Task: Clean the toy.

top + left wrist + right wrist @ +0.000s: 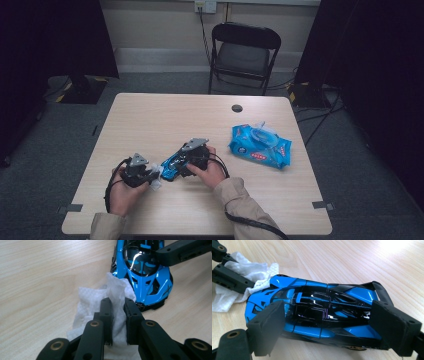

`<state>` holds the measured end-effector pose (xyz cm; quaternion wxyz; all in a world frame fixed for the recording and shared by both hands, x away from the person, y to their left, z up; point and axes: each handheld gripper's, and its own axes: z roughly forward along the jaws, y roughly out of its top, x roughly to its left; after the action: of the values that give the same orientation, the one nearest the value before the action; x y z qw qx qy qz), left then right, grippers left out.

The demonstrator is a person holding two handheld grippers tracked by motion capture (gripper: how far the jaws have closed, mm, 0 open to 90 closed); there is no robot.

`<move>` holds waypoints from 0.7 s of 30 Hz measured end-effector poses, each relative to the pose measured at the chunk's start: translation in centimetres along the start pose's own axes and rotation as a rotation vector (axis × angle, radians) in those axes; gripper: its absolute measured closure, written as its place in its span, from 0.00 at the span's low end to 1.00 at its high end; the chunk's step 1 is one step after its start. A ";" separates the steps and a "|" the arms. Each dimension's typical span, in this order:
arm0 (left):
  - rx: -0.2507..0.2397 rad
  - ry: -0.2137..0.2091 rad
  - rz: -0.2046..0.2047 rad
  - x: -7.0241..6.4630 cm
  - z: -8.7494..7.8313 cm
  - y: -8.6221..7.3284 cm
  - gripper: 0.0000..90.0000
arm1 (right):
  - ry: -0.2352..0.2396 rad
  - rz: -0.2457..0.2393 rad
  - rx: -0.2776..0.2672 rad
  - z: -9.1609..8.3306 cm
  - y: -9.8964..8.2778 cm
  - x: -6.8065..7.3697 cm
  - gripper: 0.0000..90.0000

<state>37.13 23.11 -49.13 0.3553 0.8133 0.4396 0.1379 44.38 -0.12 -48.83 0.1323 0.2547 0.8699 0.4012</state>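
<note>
— Two things in hand? Where are they?

— Yes. My left gripper (117, 302) pinches a wipe (100, 302) at the near left of the table (150, 120); my right gripper (324, 327) clamps the car (317, 312) just right of it, one jaw on each side of the body. Wipe and car nose touch.

— How will the car handle?

— I judge it light, stiff and slick: glossy blue and black shell, hard edges, low wedge shape. A thin rear wing and small wheels look fragile, so I hold the wide flanks, not the trim.

— And the wipe?

— Soft, limp, quilted white tissue, likely damp. It crumples between closed jaws, so a bunched fold is the place to take it; loose corners would slip out.

— Anything else?

— One blue crinkly pack (260, 146) lies far right, well apart.
</note>
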 end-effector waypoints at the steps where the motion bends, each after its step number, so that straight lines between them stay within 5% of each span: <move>1: 0.003 -0.003 -0.002 -0.1 0.0 0.0 0.88 | 0.001 0.001 0.002 0.0 0.0 0.0 0.14; 21: 0.013 -0.013 0.010 -1.5 -0.5 -0.4 0.89 | 0.010 0.000 0.014 0.0 0.2 -0.1 0.14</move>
<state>35.75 22.26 -48.98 0.3519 0.8189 0.4340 0.1315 44.53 -0.11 -48.71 0.1263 0.2537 0.8732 0.3965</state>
